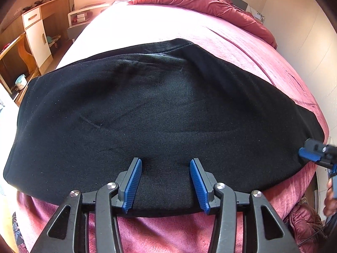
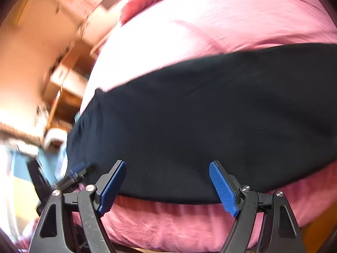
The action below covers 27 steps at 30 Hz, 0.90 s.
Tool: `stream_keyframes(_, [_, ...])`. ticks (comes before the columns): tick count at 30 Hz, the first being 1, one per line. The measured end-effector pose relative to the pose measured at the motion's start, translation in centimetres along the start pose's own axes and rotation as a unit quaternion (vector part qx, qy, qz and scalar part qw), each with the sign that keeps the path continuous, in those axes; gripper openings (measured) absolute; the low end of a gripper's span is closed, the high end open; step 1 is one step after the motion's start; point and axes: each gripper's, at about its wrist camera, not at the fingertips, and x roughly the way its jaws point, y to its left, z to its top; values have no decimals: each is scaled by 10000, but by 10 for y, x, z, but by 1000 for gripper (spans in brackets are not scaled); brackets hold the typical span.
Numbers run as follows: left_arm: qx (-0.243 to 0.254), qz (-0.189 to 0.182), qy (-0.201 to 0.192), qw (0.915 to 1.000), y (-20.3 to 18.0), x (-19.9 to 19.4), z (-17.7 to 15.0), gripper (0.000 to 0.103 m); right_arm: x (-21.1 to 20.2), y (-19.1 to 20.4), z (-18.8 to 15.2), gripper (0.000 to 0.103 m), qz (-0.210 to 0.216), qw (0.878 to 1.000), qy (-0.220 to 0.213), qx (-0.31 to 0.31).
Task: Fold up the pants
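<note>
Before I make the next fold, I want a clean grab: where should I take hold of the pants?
Take the near edge of the pants, coming in low from the side of the bed nearest you. That edge lies flat and straight along the pink blanket, and both the left gripper and the right gripper already face it with jaws open.
</note>
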Motion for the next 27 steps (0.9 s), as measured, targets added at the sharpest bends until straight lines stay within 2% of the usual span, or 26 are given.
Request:
stream_keyframes(3, [47, 13, -37, 10000, -2, 1, -2, 52, -27, -34, 5, 70, 21, 9984, -248, 507])
stream_keyframes(5, [81, -8, -43, 10000, -2, -1, -4, 56, -45, -59, 5, 52, -140, 9957, -412, 819])
stream_keyframes(7, [102, -22, -31, 9999, -4, -2, -5, 58, -62, -86, 4, 48, -248, 9913, -578, 1153])
stream_keyframes(10, [99, -66, -23, 9999, -7, -2, -6, 61, -92, -130, -2, 48, -363, 9786, -932, 1799])
stream_keyframes(14, [126, -76, 58, 9999, -13, -2, -4, 62, -125, -191, -15, 48, -458, 9476, -1510, 2779])
stream_keyframes(20, [103, -124, 119, 9998, -14, 2, 5, 63, -147, -255, -23, 48, -221, 9113, -2032, 3575])
stream_keyframes(24, [121, -123, 182, 9997, -13, 3, 10, 63, -149, -283, -17, 48, -52, 8994, -2188, 3783])
stream_keyframes(27, [132, -113, 217, 9996, -15, 2, 13, 63, -132, -283, -3, 48, -9, 8946, -2253, 3859])
